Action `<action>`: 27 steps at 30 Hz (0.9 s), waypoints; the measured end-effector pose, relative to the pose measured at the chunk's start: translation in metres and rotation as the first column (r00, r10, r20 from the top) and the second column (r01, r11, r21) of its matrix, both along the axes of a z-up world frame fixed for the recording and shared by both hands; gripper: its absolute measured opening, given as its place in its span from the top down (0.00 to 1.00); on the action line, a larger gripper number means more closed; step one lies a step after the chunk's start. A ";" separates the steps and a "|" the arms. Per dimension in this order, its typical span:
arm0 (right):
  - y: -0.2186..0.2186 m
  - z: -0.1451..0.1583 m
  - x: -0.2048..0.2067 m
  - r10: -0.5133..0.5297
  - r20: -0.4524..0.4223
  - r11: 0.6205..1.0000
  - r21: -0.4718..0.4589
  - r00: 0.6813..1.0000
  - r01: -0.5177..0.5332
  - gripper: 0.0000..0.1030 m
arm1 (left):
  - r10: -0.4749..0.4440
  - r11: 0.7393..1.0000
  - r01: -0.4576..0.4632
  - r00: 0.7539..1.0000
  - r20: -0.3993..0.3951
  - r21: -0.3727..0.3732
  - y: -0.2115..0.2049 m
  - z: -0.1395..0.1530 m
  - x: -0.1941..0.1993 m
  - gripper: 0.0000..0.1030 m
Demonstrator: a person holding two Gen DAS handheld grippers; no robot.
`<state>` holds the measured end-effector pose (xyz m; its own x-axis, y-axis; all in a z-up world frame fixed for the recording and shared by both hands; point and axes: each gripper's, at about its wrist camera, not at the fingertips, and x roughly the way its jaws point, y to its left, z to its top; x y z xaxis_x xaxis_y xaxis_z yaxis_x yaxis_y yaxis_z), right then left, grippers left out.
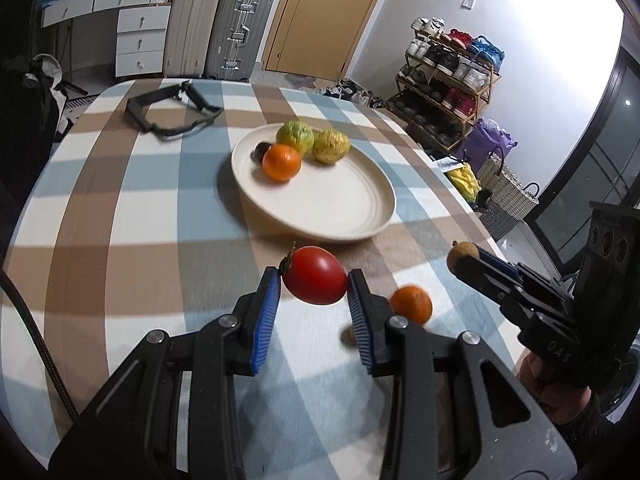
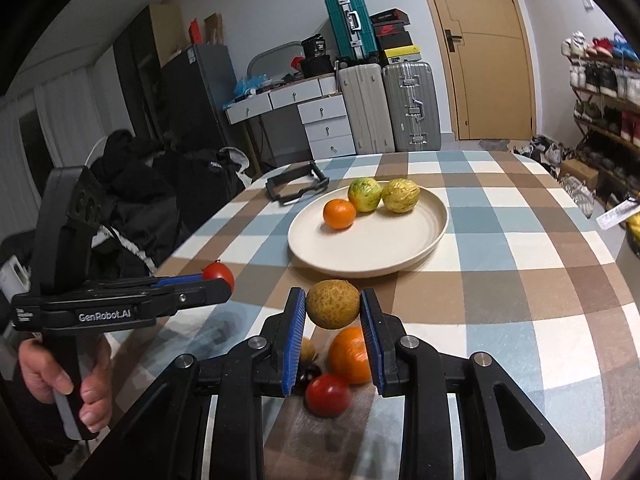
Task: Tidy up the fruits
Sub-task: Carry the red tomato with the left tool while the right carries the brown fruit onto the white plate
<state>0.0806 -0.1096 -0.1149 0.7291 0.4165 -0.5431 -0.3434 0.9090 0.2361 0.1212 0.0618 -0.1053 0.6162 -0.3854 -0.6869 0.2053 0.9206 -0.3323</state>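
Observation:
My left gripper (image 1: 314, 278) is shut on a red tomato (image 1: 315, 275) and holds it above the table, just short of the cream plate (image 1: 344, 216). My right gripper (image 2: 333, 304) is shut on a small brown round fruit (image 2: 333, 304), also short of the plate (image 2: 400, 248). The plate holds an orange (image 1: 281, 162), two yellow-green fruits (image 1: 295, 137) (image 1: 330, 146) and a small dark fruit (image 1: 262, 151). Below the right gripper lie an orange (image 2: 350, 356), a second red tomato (image 2: 327, 395) and small dark fruits. The left gripper shows at the left of the right wrist view (image 2: 224, 280).
A black strap frame (image 1: 172, 110) lies at the table's far left. The table has a checked cloth (image 1: 140, 200). Suitcases, drawers and a door stand behind it; a shoe rack (image 1: 452, 80) and bags stand to the right.

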 end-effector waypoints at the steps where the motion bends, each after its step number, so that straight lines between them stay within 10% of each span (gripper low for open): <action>1: -0.004 0.002 0.004 -0.002 -0.003 1.000 0.010 1.000 0.002 0.72 | 0.000 1.000 0.000 1.000 0.001 0.001 -0.002 0.002 0.005 0.69; 27: -0.047 0.039 0.154 -0.007 -0.102 0.997 0.070 0.995 0.014 0.72 | -0.089 0.994 0.088 0.996 0.009 0.069 -0.076 0.008 0.168 0.69</action>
